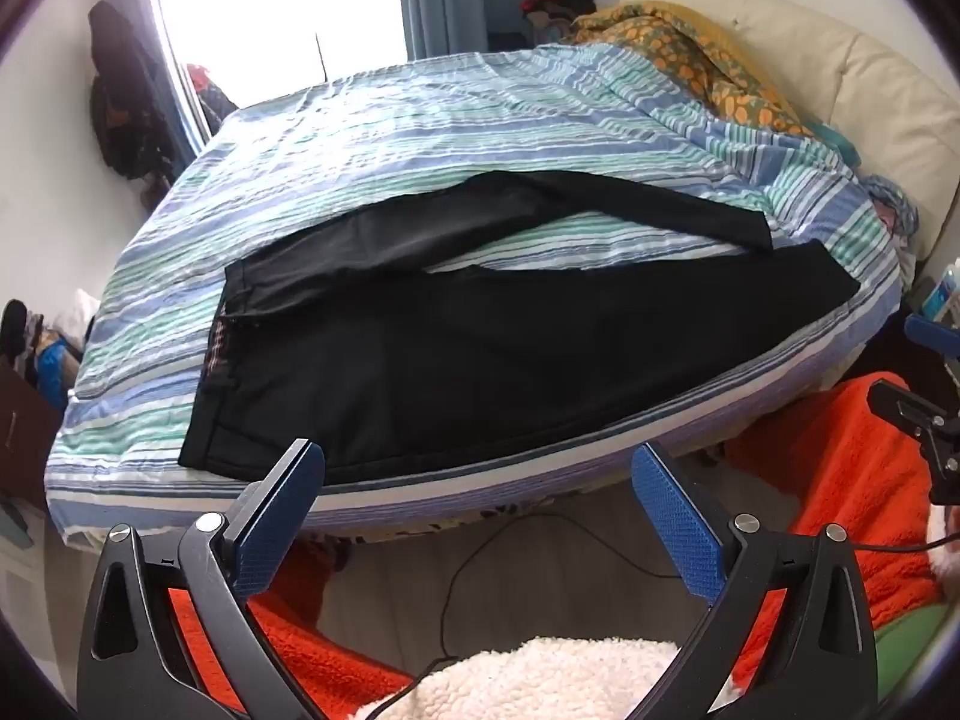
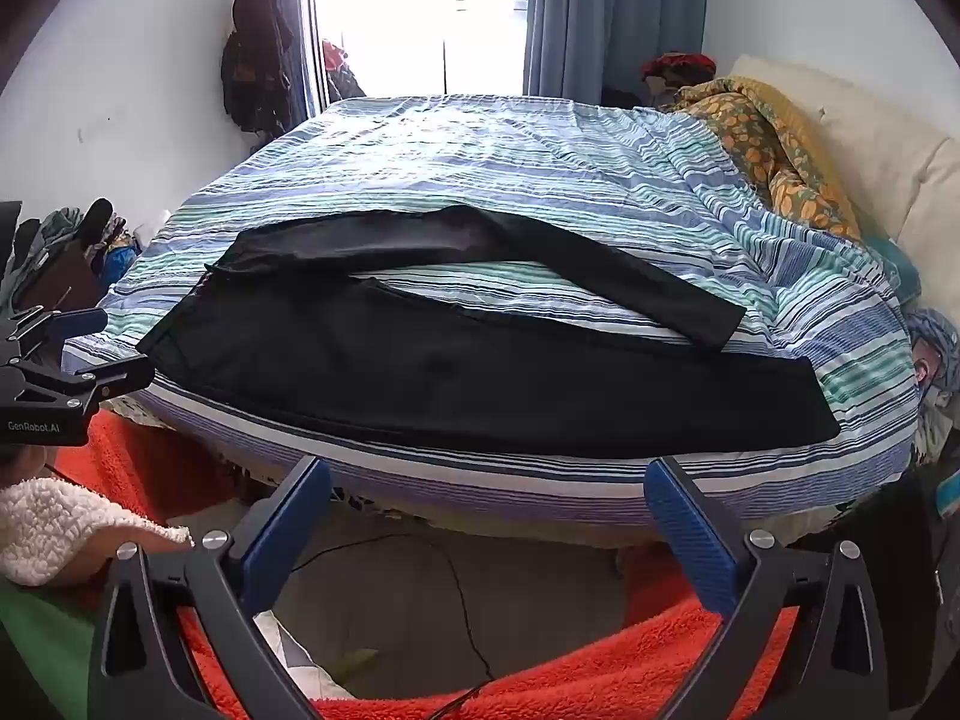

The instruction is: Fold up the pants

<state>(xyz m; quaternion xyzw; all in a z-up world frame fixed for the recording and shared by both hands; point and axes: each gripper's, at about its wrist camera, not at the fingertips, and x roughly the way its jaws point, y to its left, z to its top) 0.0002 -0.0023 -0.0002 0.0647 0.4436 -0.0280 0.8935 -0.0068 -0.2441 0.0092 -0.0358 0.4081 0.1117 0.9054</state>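
Note:
Black pants (image 1: 456,354) lie spread flat on the near side of a bed with a blue-green striped cover (image 1: 420,138). The waistband is at the left, the two legs run right and are splayed apart. They also show in the right wrist view (image 2: 480,378). My left gripper (image 1: 477,459) is open and empty, held off the bed's near edge, just in front of the waist end. My right gripper (image 2: 489,471) is open and empty, off the bed's near edge in front of the near leg. Each gripper shows at the edge of the other's view.
An orange patterned blanket (image 2: 774,138) and cream headboard (image 1: 870,96) lie at the right of the bed. A window with blue curtains (image 2: 600,12) is beyond. Red fleece (image 2: 540,678), a black cable (image 1: 480,552) and floor lie below the grippers. Clutter stands at the left wall (image 2: 72,252).

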